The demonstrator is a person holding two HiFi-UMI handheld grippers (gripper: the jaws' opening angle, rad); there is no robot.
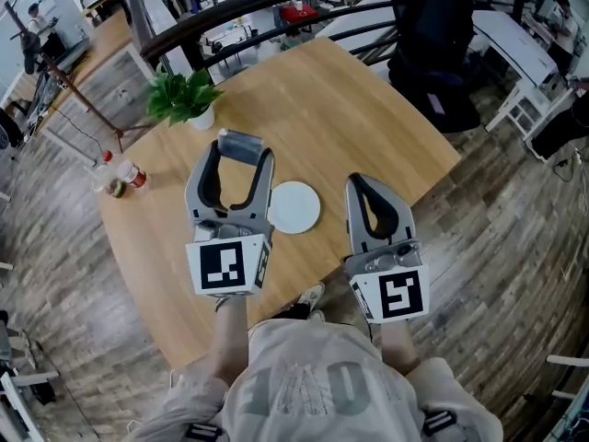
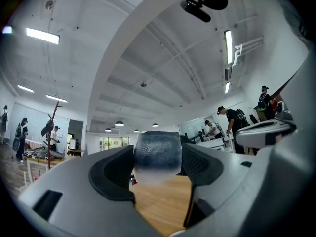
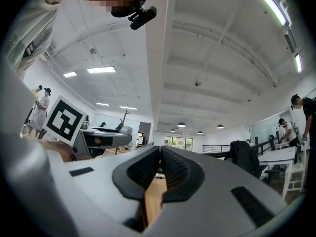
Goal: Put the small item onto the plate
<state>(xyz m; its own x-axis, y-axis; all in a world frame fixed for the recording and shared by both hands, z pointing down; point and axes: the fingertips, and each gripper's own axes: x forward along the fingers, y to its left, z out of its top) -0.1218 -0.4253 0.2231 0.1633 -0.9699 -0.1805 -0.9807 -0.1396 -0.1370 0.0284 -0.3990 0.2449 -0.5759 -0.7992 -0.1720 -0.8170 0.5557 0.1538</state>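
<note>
Left gripper [image 1: 237, 155] is clamped on a small cup [image 2: 157, 152], gripped at the jaw tips. The cup sits just beside the white plate [image 1: 294, 207], not on it. Right gripper [image 3: 159, 154] has its jaws pressed together, empty.

Wooden table [image 1: 368, 127], plank floor [image 1: 515, 247]

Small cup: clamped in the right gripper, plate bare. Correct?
Not quite. The small cup is clamped in the left gripper, per the left gripper view; the right gripper is shut on nothing. The plate is bare.
</note>
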